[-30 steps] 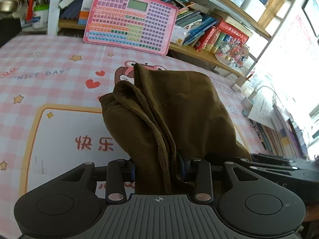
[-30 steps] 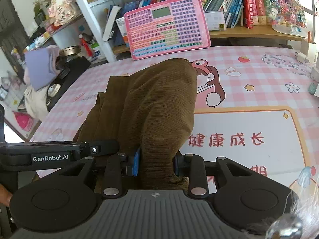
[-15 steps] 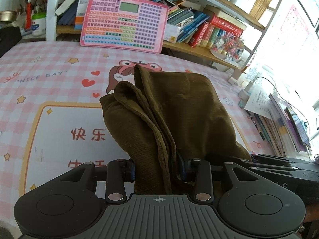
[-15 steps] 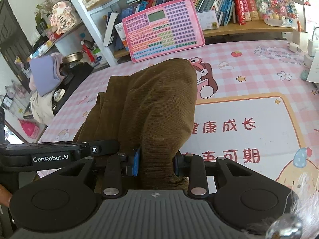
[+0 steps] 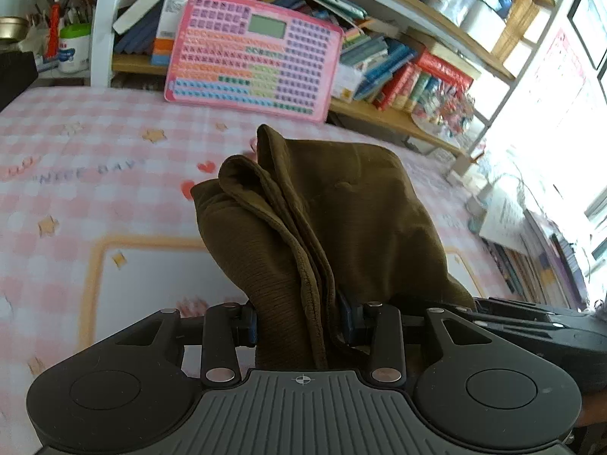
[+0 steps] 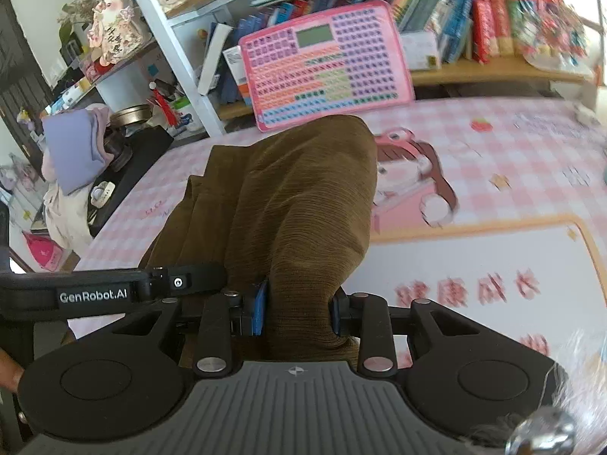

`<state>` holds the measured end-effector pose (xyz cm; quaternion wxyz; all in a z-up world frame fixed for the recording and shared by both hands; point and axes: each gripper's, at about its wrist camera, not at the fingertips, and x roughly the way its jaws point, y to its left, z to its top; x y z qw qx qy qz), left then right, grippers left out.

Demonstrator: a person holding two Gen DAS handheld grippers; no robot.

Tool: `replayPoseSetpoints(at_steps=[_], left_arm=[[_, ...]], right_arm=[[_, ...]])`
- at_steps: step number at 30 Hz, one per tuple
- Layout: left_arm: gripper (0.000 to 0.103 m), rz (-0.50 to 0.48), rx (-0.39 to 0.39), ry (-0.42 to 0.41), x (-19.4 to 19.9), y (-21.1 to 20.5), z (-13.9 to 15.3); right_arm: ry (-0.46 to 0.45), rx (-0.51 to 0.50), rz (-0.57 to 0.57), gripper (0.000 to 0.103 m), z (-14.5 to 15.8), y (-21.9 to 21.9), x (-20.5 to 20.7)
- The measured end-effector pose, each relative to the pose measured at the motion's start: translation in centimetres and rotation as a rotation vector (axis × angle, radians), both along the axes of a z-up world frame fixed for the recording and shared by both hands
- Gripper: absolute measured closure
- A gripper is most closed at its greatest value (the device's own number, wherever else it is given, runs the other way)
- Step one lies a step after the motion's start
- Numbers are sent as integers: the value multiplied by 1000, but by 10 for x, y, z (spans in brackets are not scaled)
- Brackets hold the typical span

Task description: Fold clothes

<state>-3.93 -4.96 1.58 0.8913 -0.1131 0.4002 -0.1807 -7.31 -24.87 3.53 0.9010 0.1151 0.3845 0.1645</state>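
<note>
Both grippers clamped on the brown garment (image 5: 341,220) — left gripper (image 5: 297,322) and right gripper (image 6: 297,313) pinch near corners, lifting it over the pink checked table (image 5: 76,144), presumably to lay a fold.

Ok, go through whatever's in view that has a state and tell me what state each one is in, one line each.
left gripper: shut on the brown garment.
right gripper: shut on the same garment.
brown garment: bunched in folds, held by both grippers over the pink mat.
pink keyboard toy: leaning against the shelf, screen blank.
</note>
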Motion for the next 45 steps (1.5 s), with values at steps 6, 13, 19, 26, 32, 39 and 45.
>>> replayPoseSetpoints(at_steps=[6, 13, 19, 26, 32, 39, 45], left_arm=[[67, -12, -30, 11, 54, 42, 1], [67, -19, -39, -5, 133, 84, -6], [67, 11, -67, 2, 190, 111, -19], [67, 38, -85, -14, 228, 126, -27], [66, 76, -104, -12, 244, 135, -44], [48, 77, -54, 14, 247, 139, -65], [37, 121, -8, -37, 231, 148, -44]], right_arm=[[-5, -11, -14, 74, 1, 42, 53], [-34, -38, -31, 74, -4, 84, 129], [-51, -69, -39, 74, -18, 109, 184], [-85, -78, -45, 74, -33, 123, 223], [-63, -73, -66, 71, -50, 128, 247], [-3, -86, -101, 58, -70, 126, 258], [-35, -147, -137, 45, -55, 125, 246]])
